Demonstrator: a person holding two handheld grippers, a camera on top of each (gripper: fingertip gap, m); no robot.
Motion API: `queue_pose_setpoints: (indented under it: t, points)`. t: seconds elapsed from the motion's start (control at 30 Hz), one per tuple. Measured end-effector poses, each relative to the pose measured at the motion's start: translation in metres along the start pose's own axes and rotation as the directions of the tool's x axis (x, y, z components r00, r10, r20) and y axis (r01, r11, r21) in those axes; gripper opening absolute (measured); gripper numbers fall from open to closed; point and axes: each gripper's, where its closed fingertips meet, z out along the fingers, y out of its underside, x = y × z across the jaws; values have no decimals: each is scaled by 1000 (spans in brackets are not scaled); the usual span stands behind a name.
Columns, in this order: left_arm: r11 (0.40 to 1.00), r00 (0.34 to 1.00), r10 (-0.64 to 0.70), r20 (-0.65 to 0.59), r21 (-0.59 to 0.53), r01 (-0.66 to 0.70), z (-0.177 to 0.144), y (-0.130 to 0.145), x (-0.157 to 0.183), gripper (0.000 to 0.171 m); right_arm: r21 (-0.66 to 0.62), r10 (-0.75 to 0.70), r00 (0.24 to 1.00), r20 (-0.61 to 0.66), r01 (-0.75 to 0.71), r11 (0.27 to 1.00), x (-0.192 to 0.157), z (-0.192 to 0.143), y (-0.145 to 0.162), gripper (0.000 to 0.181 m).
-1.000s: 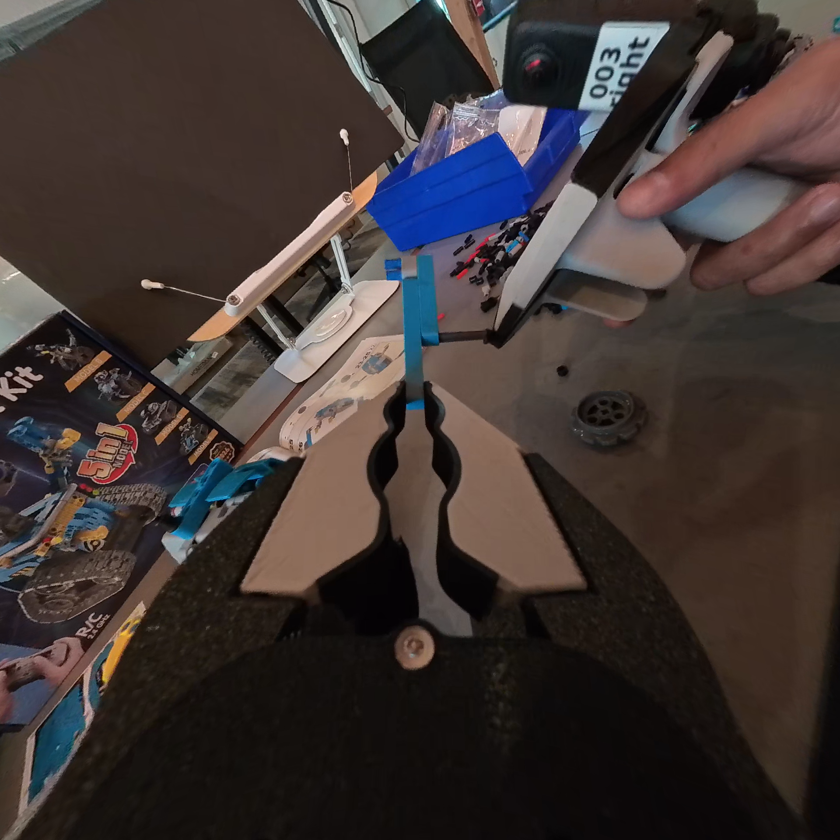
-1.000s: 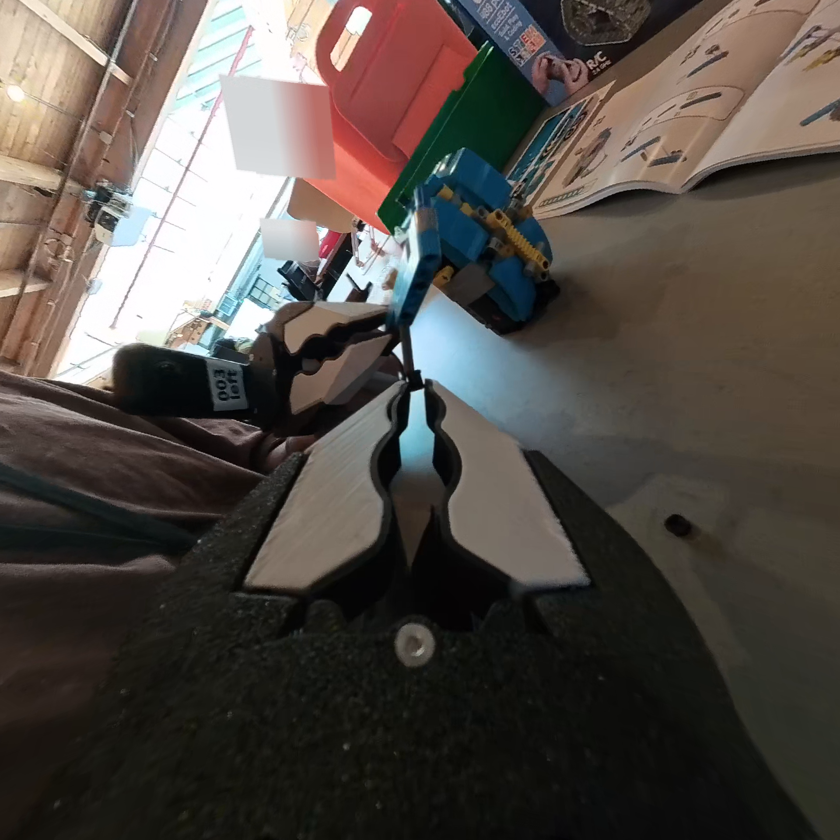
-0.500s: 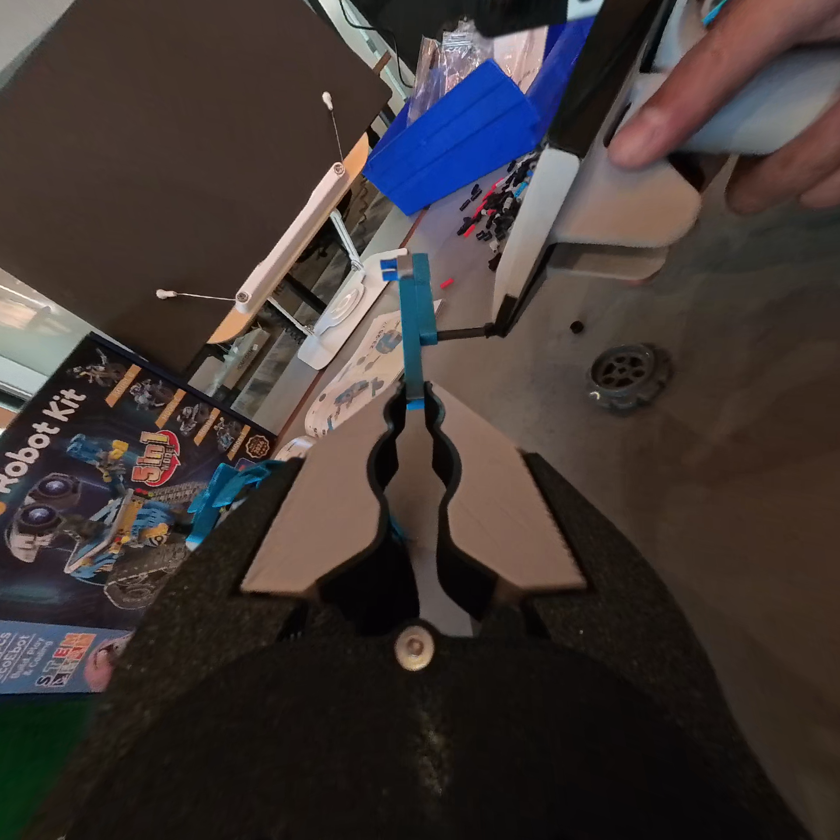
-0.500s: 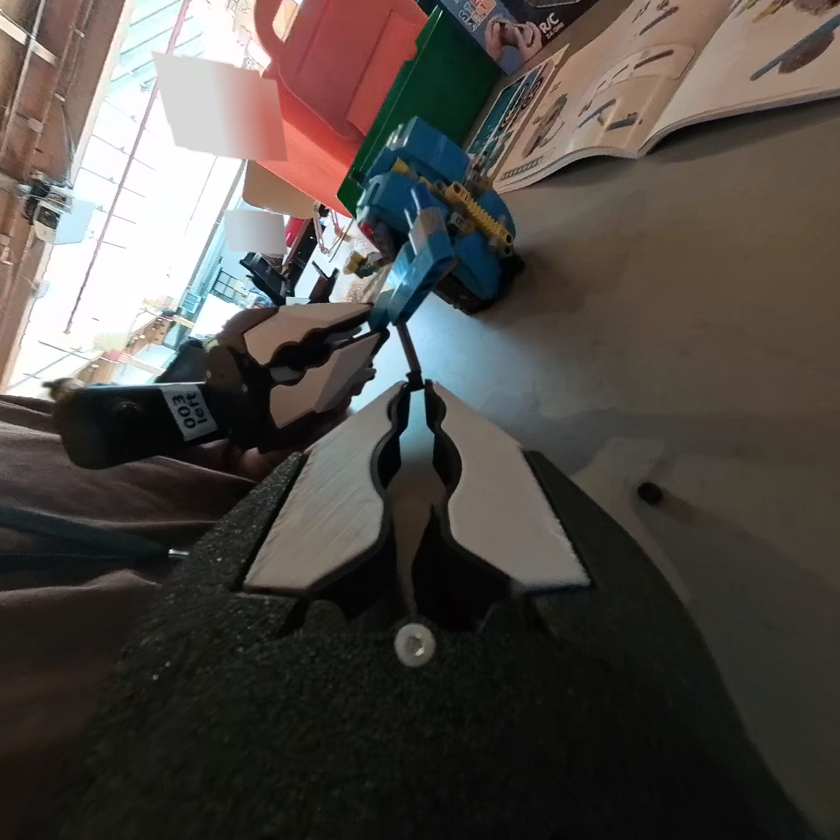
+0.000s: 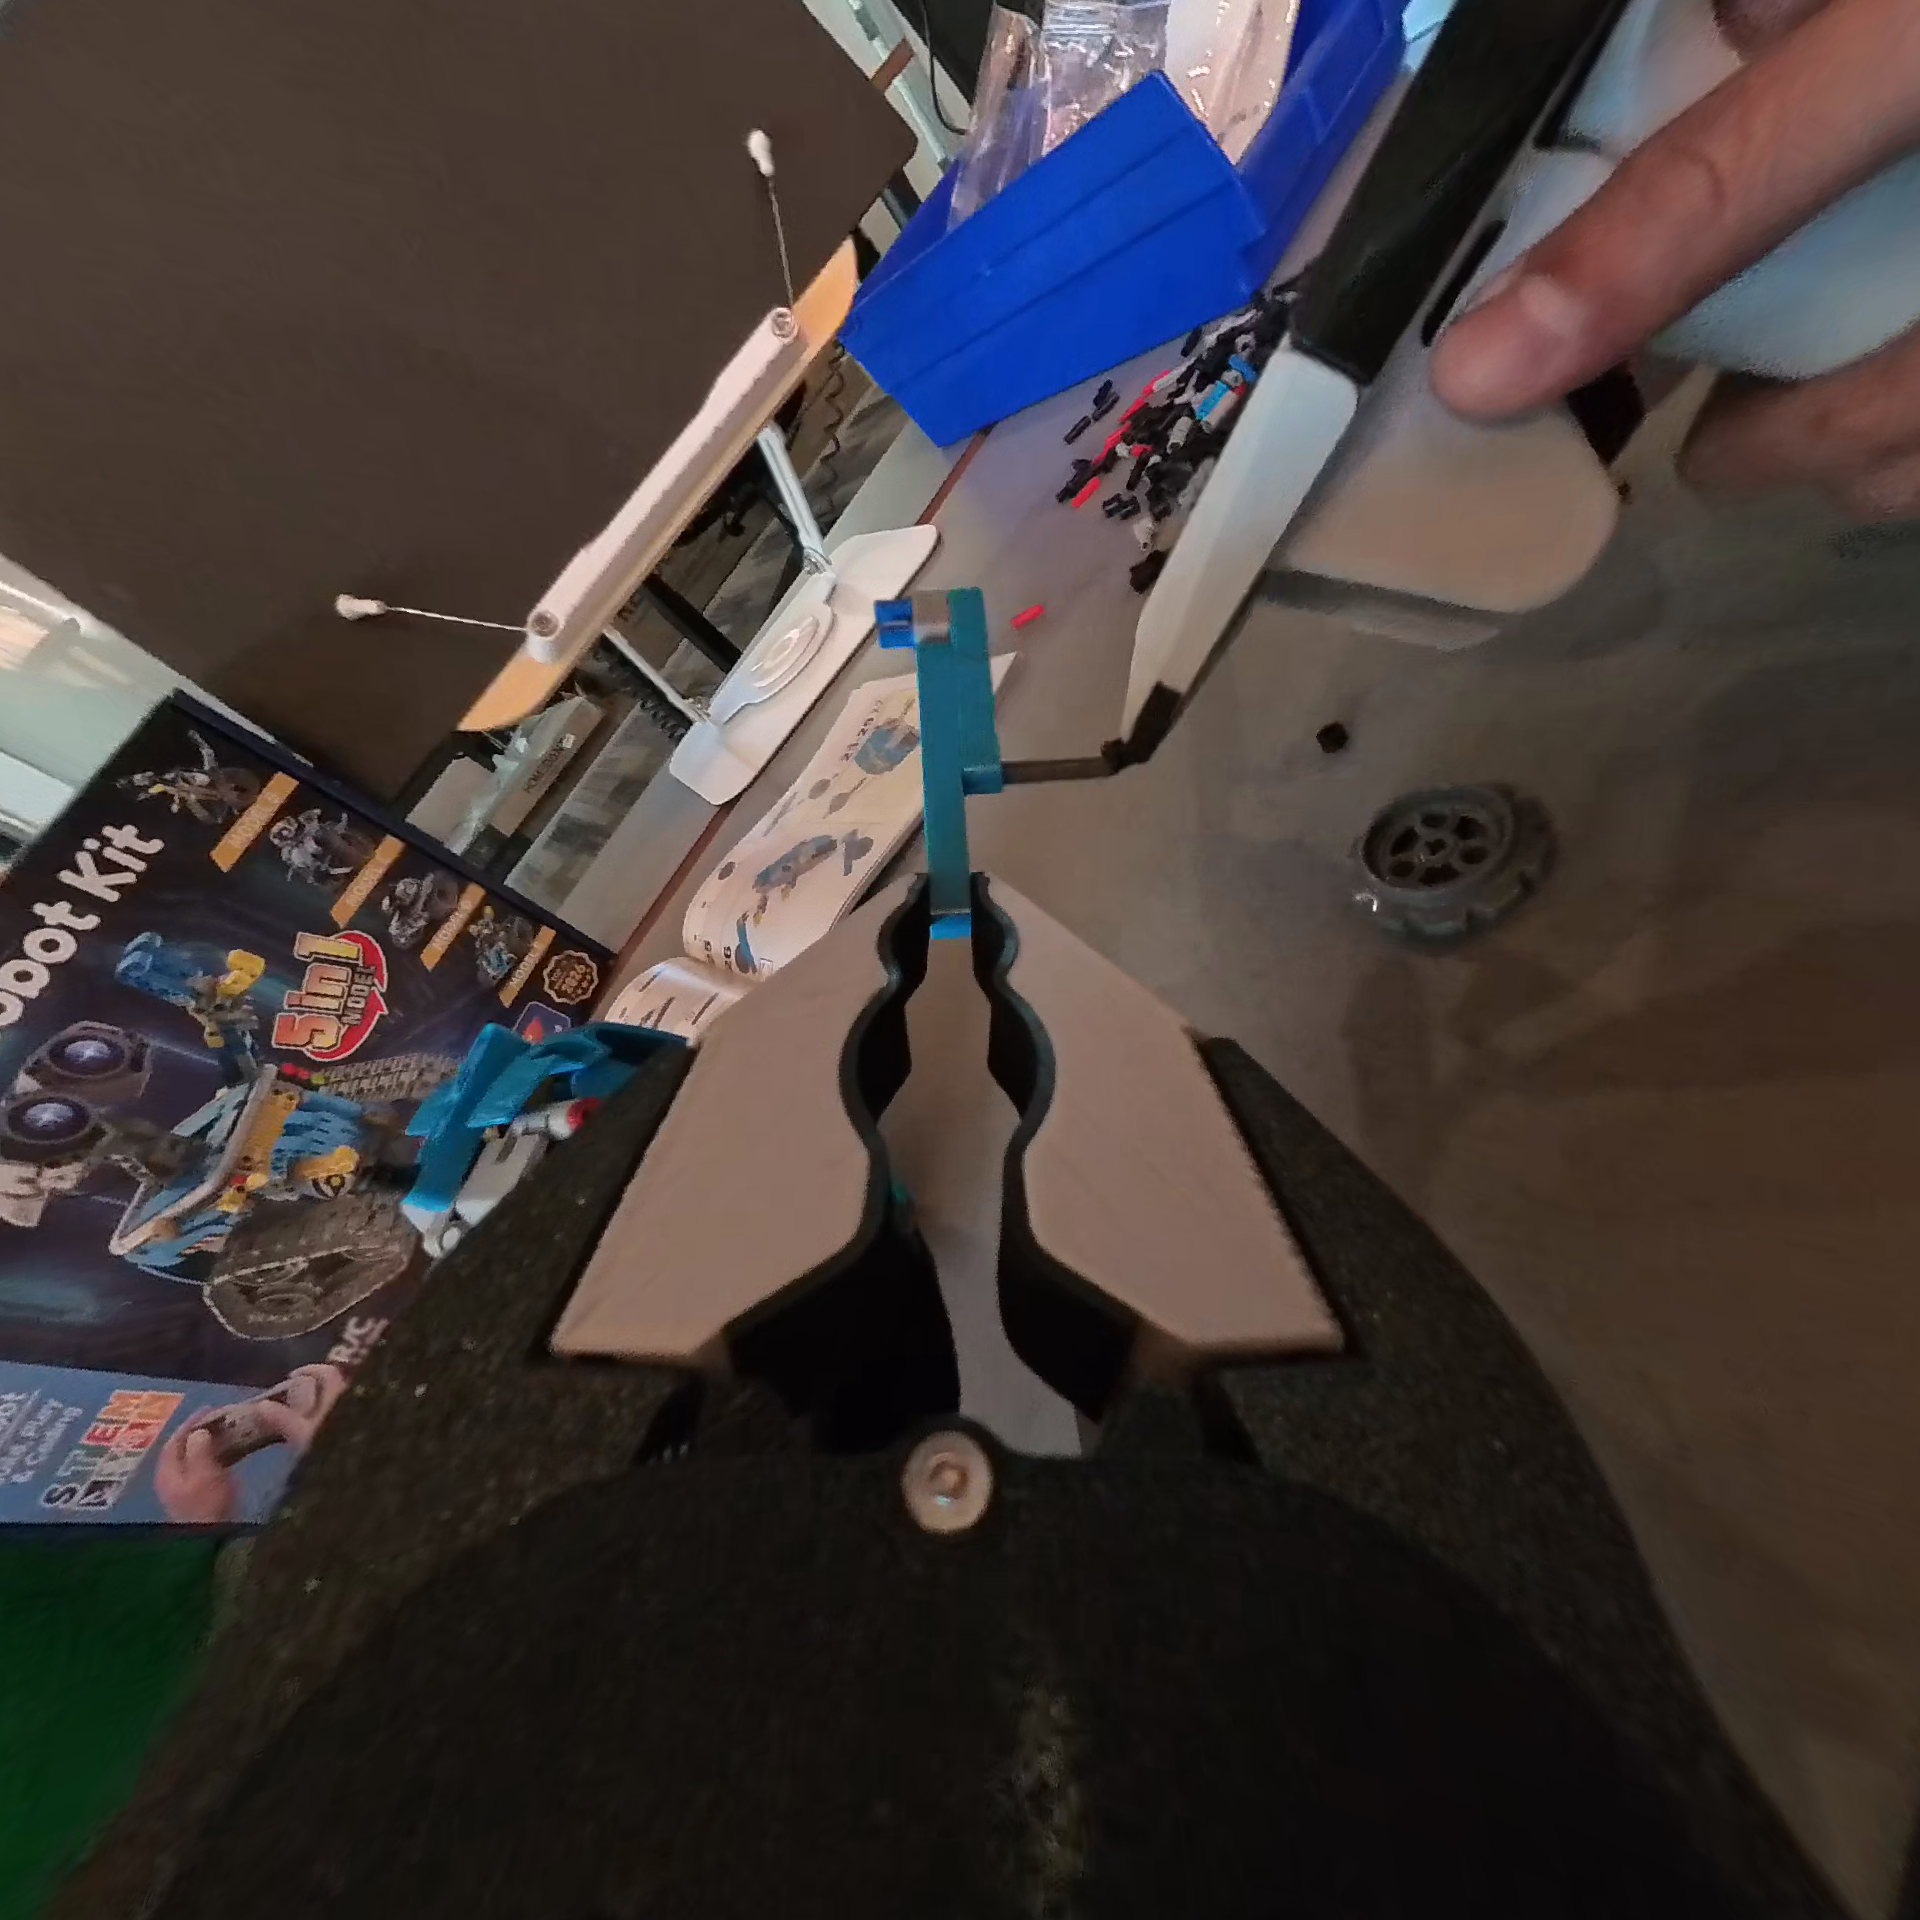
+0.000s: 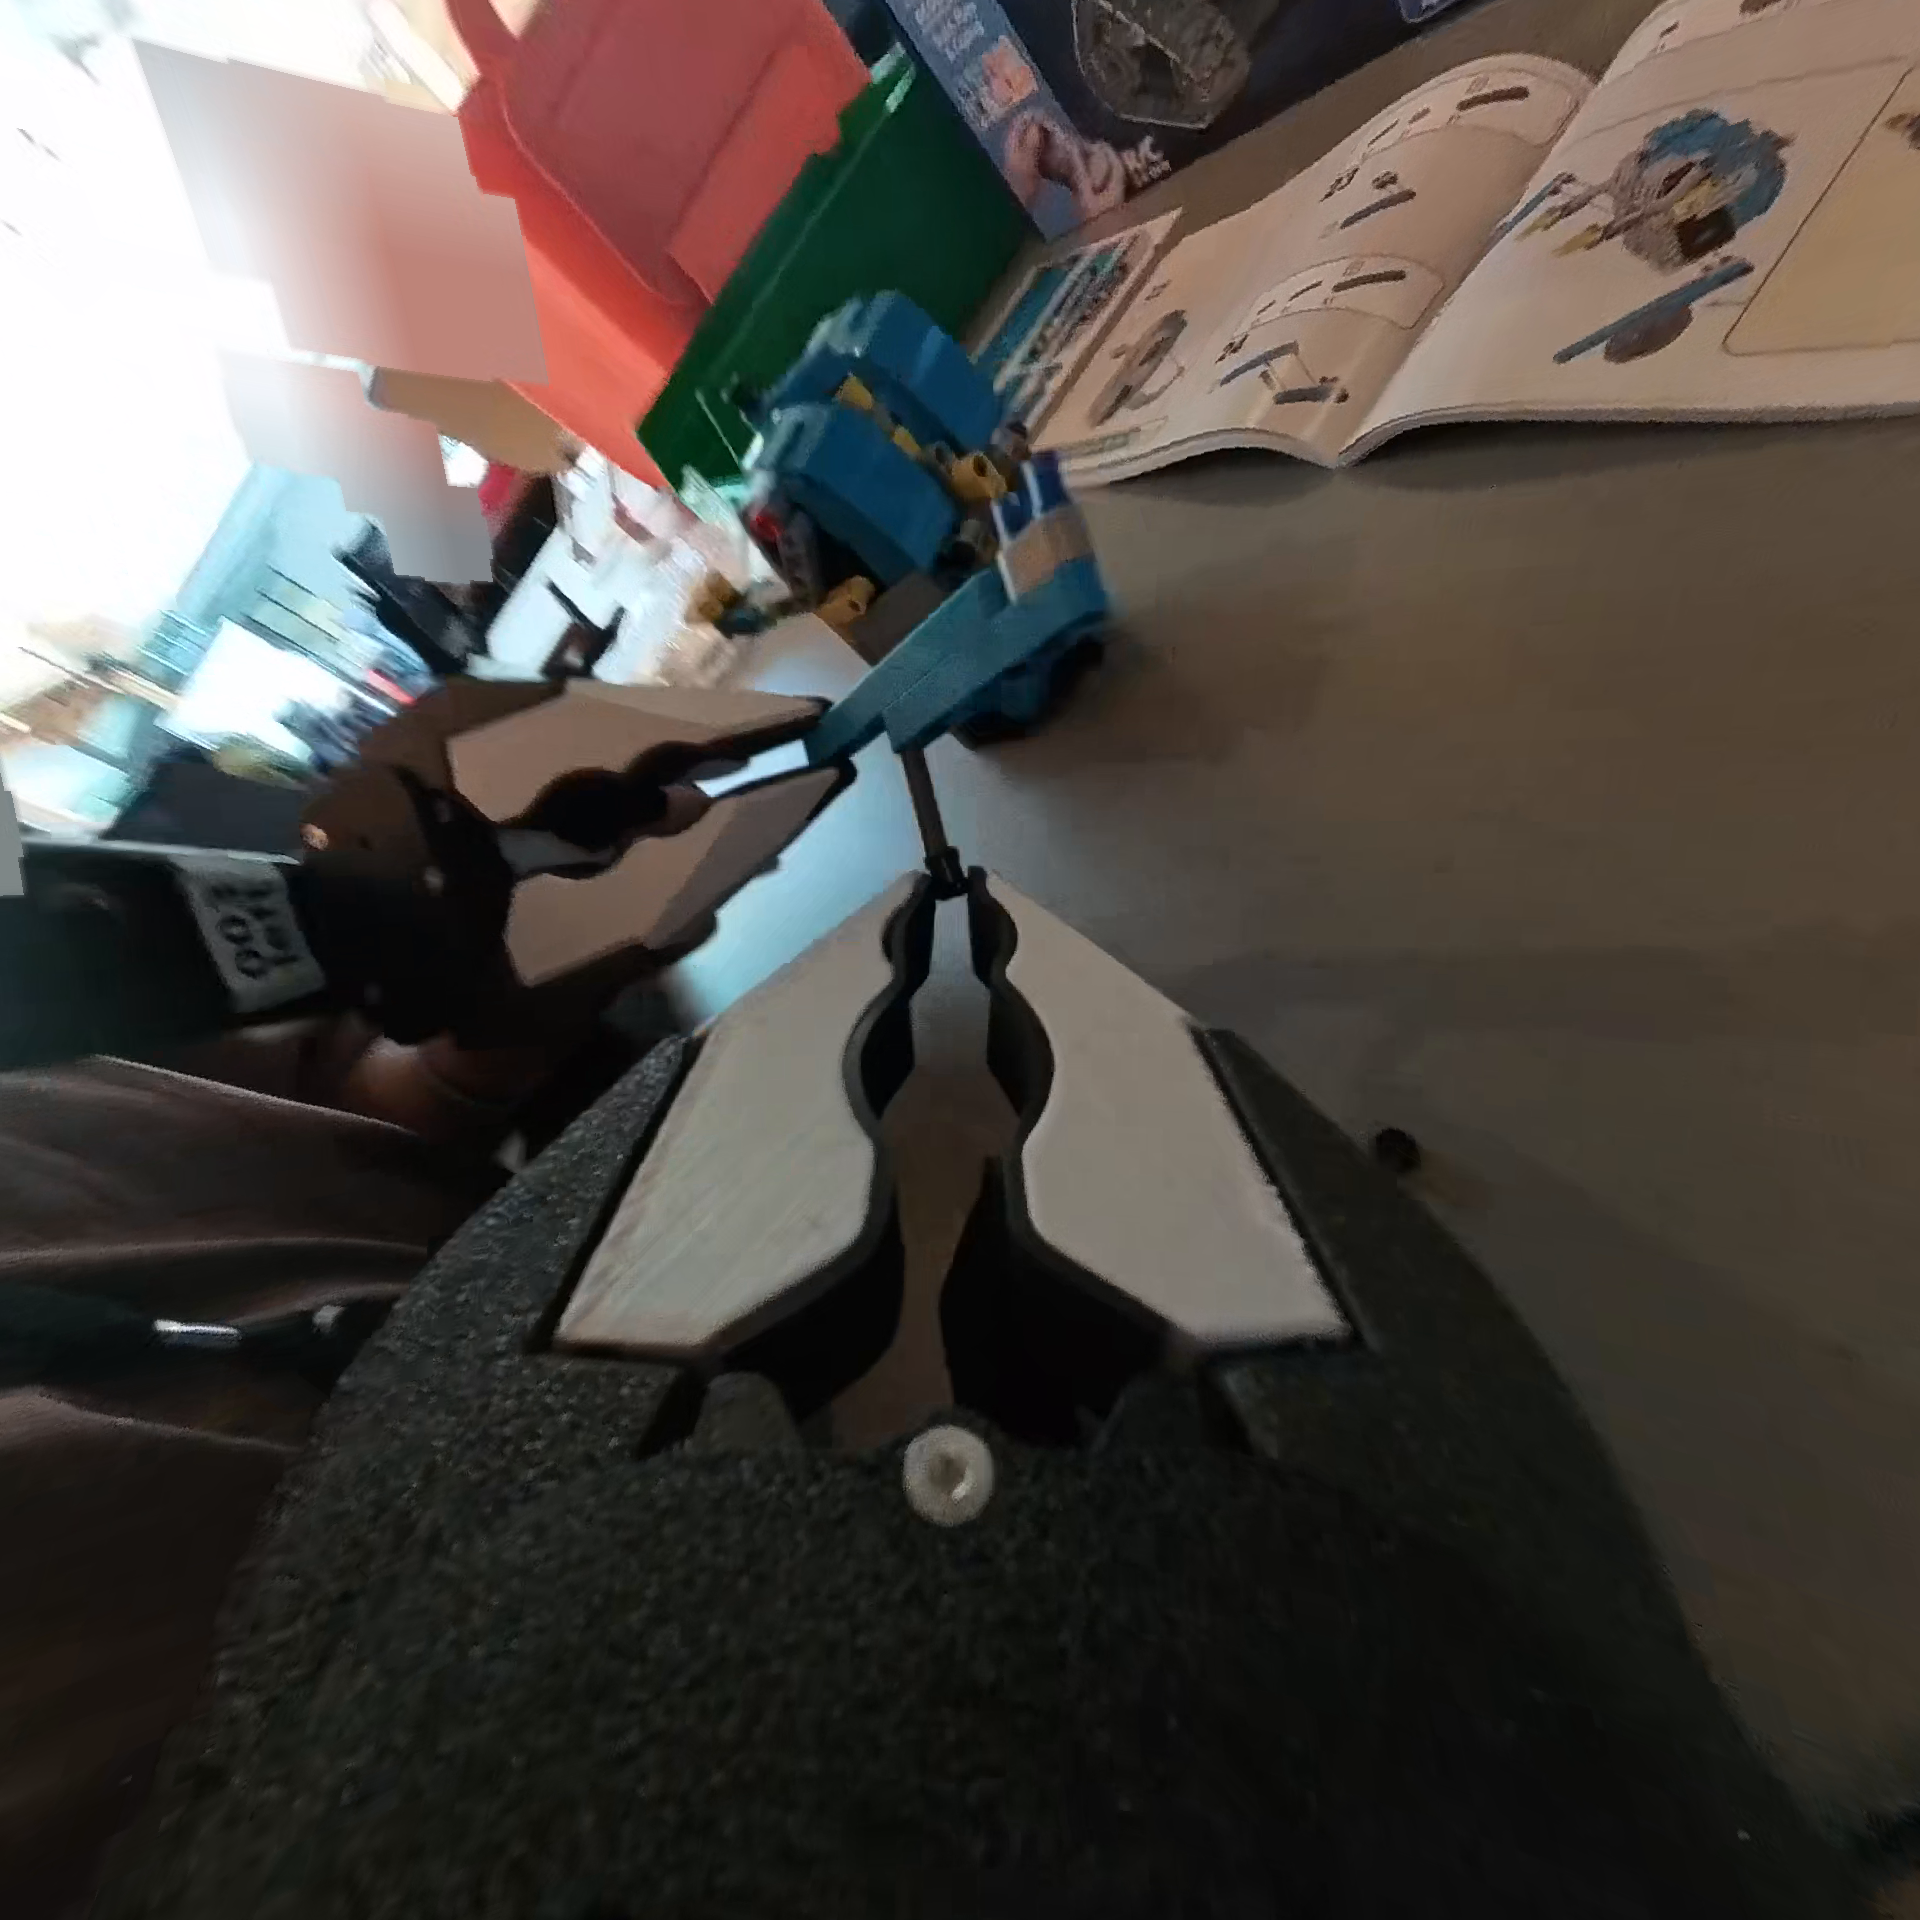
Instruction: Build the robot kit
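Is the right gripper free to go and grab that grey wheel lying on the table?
Probably not as things stand: the right gripper is shut on a thin black rod stuck into the blue strip. The grey wheel itself lies uncovered on the table.

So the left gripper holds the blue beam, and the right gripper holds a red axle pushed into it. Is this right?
Not quite: the axle is black, not red, as the left wrist view shows. The left gripper does hold the blue beam, and the right gripper holds the axle pushed into it.
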Motion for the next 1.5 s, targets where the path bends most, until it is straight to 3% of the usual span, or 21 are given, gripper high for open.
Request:
queue_pose_setpoints:
  t: [0.13, 0.3, 0.37, 0.47, 0.6, 0.7, 0.9, 1.5]
  points:
    - [998, 998, -59, 27, -6, 59, 0, -1, -6, 7, 72, 175, 978, 113, -183, 980, -4, 2, -5, 6]
    - [997, 997, -76, -13, 17, 77, 0, -8, 3, 7, 129, 236, 951, 198, -264, 956, -14, 8, -11, 5]
    - [1000, 1000, -25, 17, 14, 24, 0, -9, 2, 7, 139, 203, 964, 171, -228, 964, -14, 9, -12, 5]
    - [998, 998, -63, 6, 3, 63, 0, -6, 1, 7, 106, 155, 981, 117, -168, 980, -12, 9, -7, 5]
    - [996, 995, -92, 39, -18, 93, 1, 0, -8, 7, -63, -45, 994, -97, 39, 997, 14, -1, 12, 6]
    - [991, 990, -129, 55, -16, 130, 0, 2, -14, 7, -224, -299, 915, -272, 242, 944, 46, -16, 19, 6]
    - [991, 990, -127, 63, -37, 129, 2, 8, -17, 7, -438, -511, 806, -298, 360, 824, 73, -16, 41, 6]
    - [991, 993, -114, 35, -63, 116, 4, 15, -13, 7, -416, -501, 808, -309, 358, 836, 69, -22, 29, 12]
